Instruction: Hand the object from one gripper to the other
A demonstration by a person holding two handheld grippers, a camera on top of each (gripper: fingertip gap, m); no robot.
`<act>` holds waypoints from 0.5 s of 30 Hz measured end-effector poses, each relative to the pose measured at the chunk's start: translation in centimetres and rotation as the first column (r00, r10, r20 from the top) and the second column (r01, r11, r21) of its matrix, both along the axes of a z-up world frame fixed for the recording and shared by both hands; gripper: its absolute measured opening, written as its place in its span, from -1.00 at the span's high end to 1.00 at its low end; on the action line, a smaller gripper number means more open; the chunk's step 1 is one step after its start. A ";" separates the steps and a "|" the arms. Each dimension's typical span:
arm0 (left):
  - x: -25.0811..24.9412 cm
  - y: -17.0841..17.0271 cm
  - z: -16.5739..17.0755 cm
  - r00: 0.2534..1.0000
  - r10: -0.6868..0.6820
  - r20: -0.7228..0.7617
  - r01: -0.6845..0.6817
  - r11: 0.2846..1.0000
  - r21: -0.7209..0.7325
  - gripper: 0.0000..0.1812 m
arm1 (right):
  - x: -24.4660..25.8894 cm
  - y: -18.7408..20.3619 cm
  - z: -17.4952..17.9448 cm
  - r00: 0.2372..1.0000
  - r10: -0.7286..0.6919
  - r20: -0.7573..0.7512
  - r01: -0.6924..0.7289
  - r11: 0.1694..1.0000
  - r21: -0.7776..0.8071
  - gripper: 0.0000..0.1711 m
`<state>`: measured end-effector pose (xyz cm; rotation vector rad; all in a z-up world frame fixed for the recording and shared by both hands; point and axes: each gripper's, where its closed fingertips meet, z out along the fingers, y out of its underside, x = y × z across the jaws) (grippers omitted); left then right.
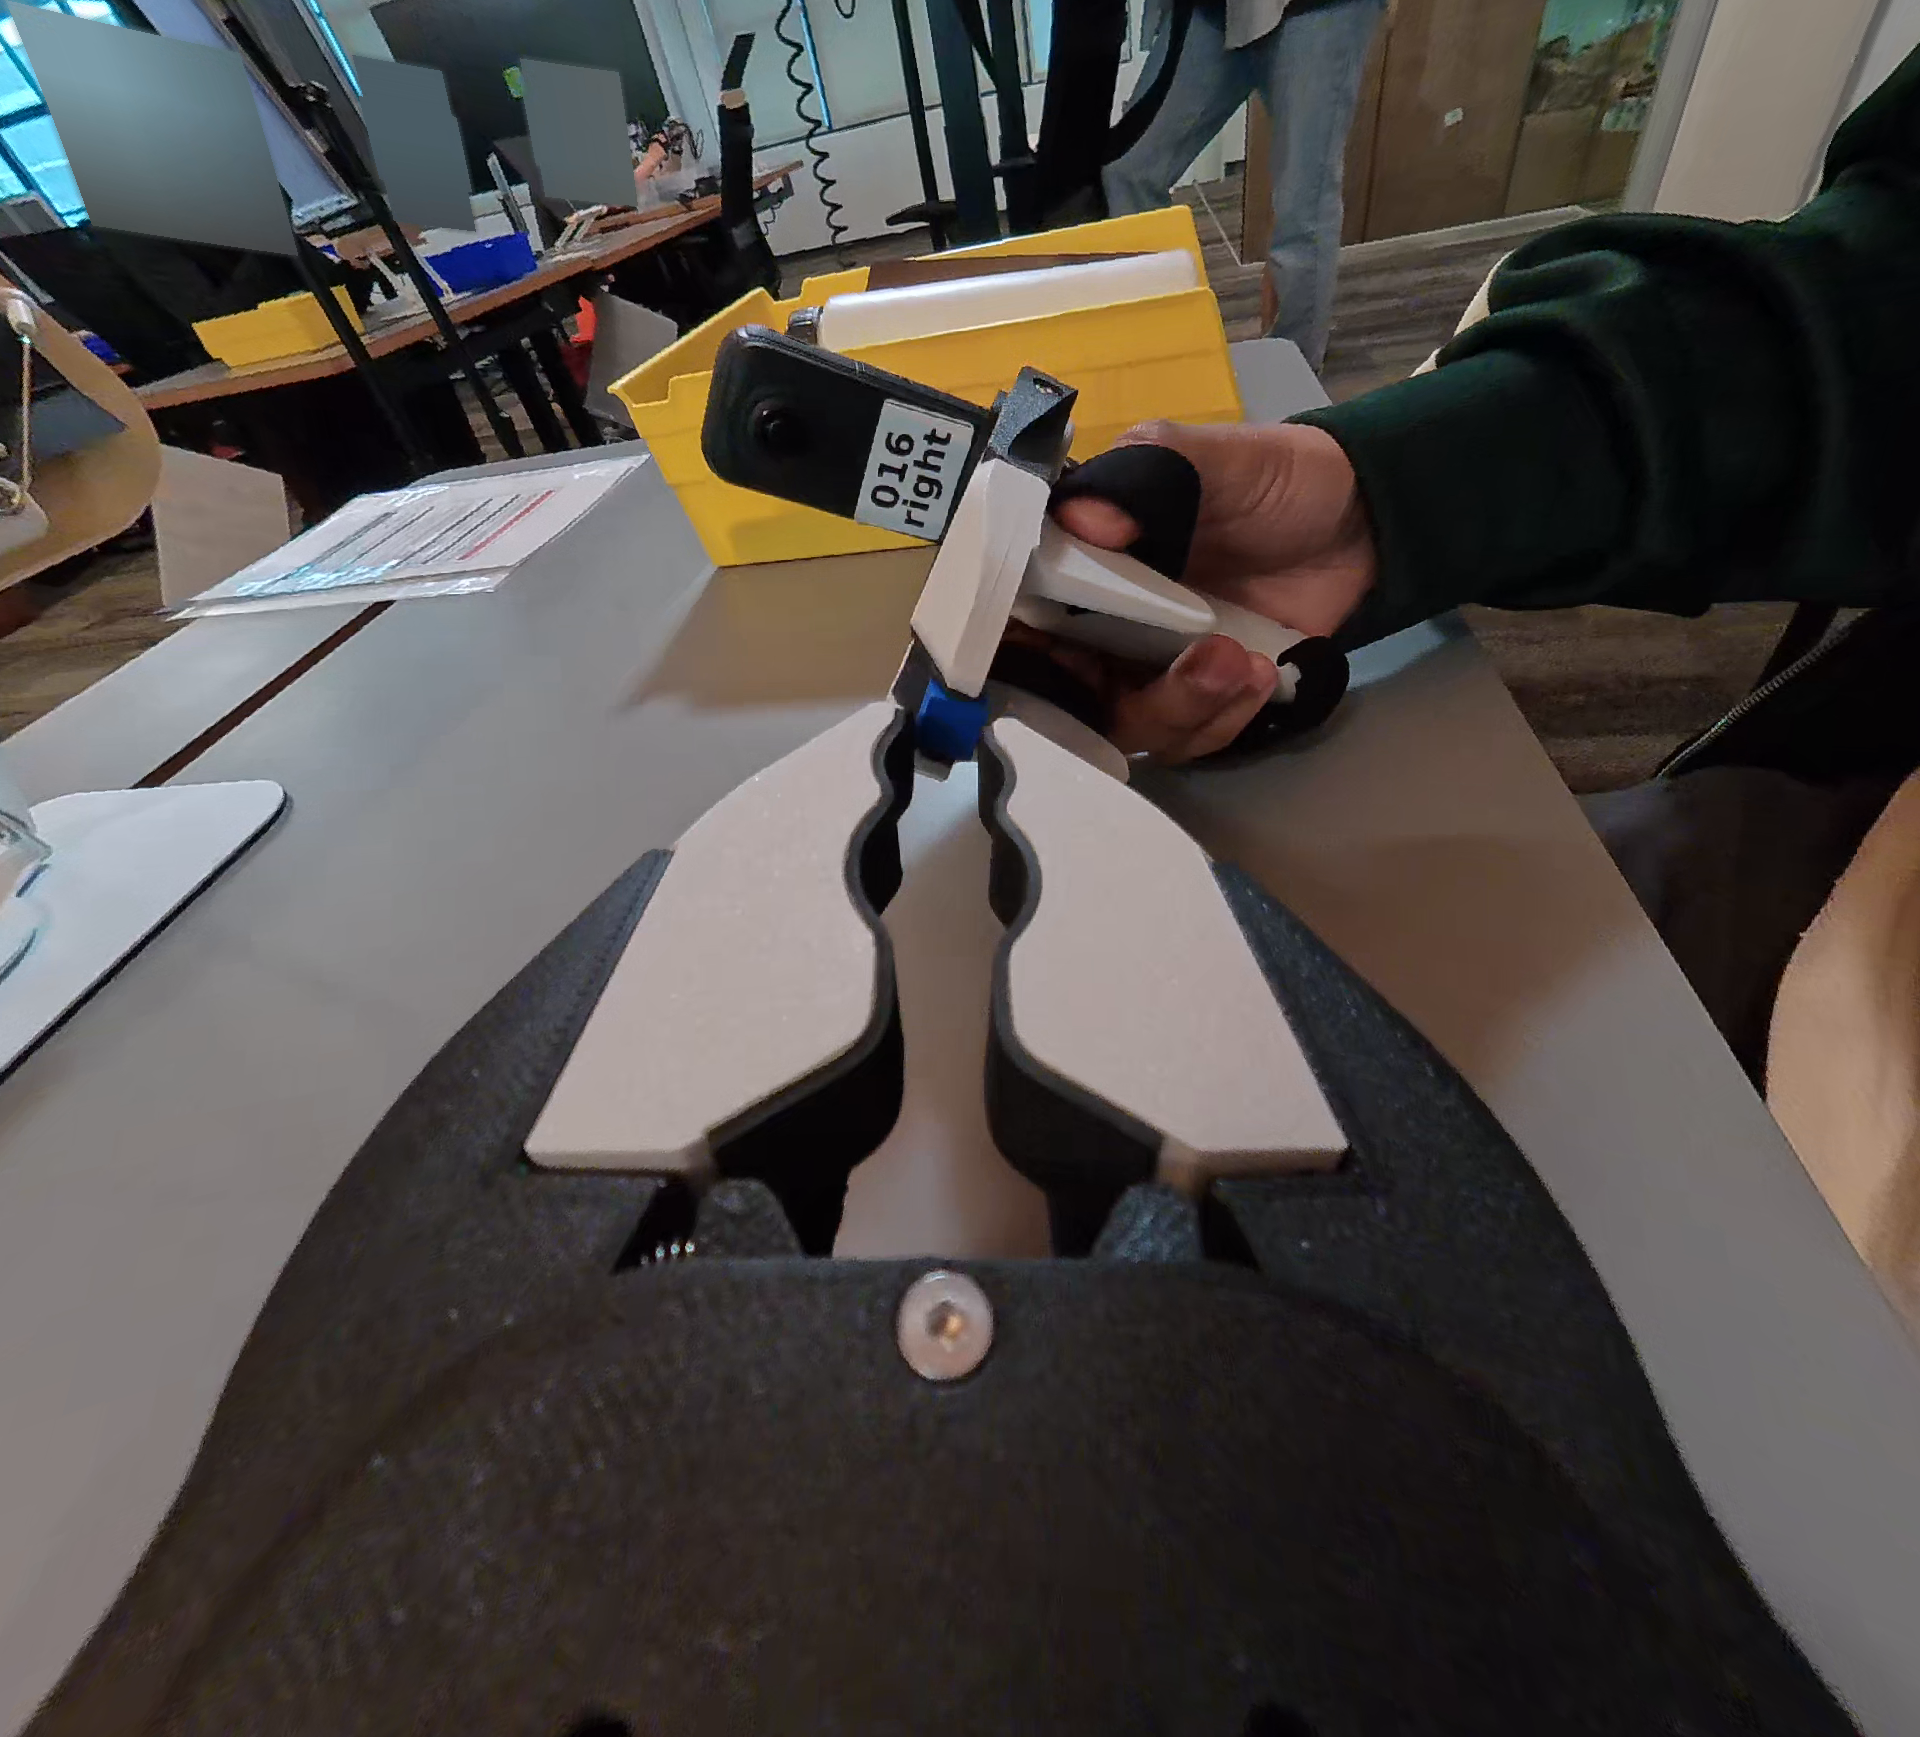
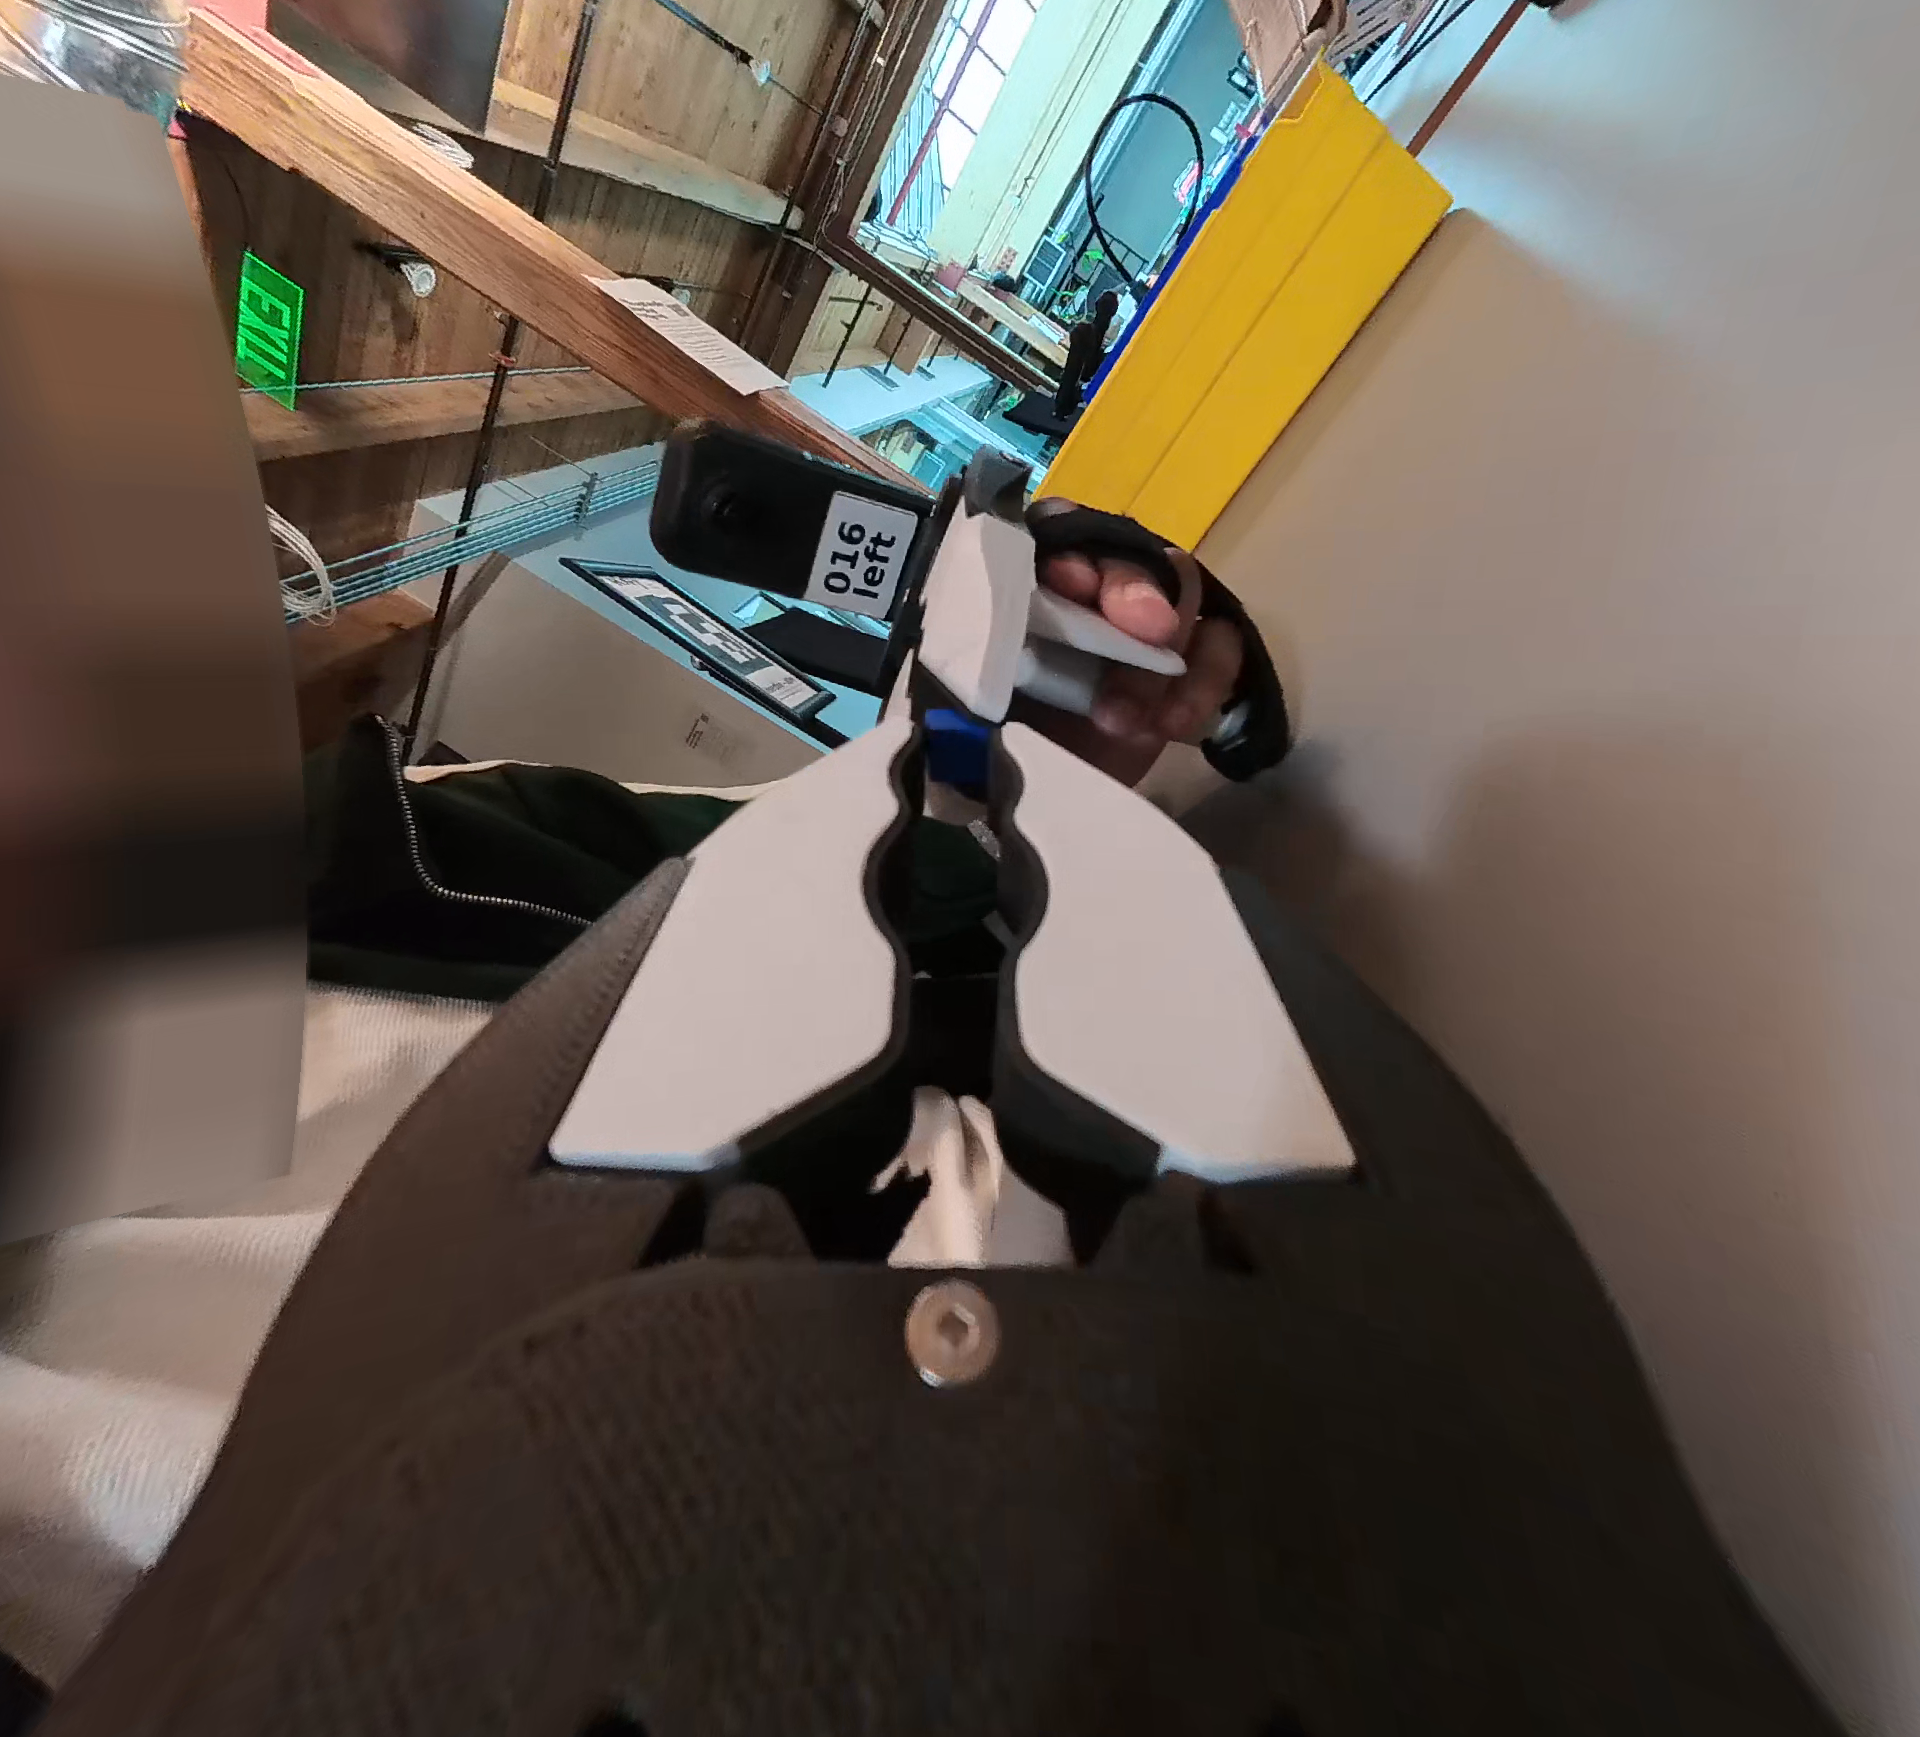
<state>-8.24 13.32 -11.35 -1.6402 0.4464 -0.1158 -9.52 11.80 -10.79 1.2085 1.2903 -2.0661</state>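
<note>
A small blue block (image 1: 948,721) sits between the fingertips of my left gripper (image 1: 943,740), above the grey table (image 1: 436,856). The jaws are closed to the block's width. My right gripper (image 1: 935,695), held by a hand in a dark green sleeve, comes down from the upper right and its tip meets the same block. In the right wrist view the blue block (image 2: 956,747) lies between my right gripper's (image 2: 956,757) narrowly closed fingertips. There the left gripper (image 2: 951,713) reaches in from above and touches it. Both appear to pinch the block.
A yellow bin (image 1: 1039,368) holding a white cylinder (image 1: 987,300) stands just behind the grippers; it also shows in the right wrist view (image 2: 1247,316). Papers (image 1: 416,534) lie at the left, with a white monitor base (image 1: 135,846) nearer. A person (image 1: 1278,77) stands behind the table. The grippers are tip to tip, or close to it.
</note>
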 end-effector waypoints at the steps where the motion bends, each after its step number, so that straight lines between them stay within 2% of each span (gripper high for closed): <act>1: 0.0 0.0 0.0 1.000 0.003 -0.005 -0.003 1.000 -0.001 0.88 | 0.0 0.0 0.0 1.000 -0.001 -0.003 0.001 1.000 0.010 0.87; 6: 0.0 0.0 0.0 1.000 0.012 -0.011 -0.011 1.000 0.004 0.88 | 0.0 0.0 0.0 1.000 -0.010 -0.015 0.011 0.999 0.041 0.88; 12: -0.7 0.3 0.1 0.998 0.050 0.044 -0.050 0.999 -0.002 0.63 | -0.3 0.6 0.4 0.996 -0.066 -0.051 0.070 0.995 0.068 0.88; 15: -1.2 0.3 0.4 0.992 0.060 0.111 -0.061 0.998 0.003 0.58 | -0.7 1.1 0.4 0.984 -0.135 -0.119 0.154 0.974 0.165 0.88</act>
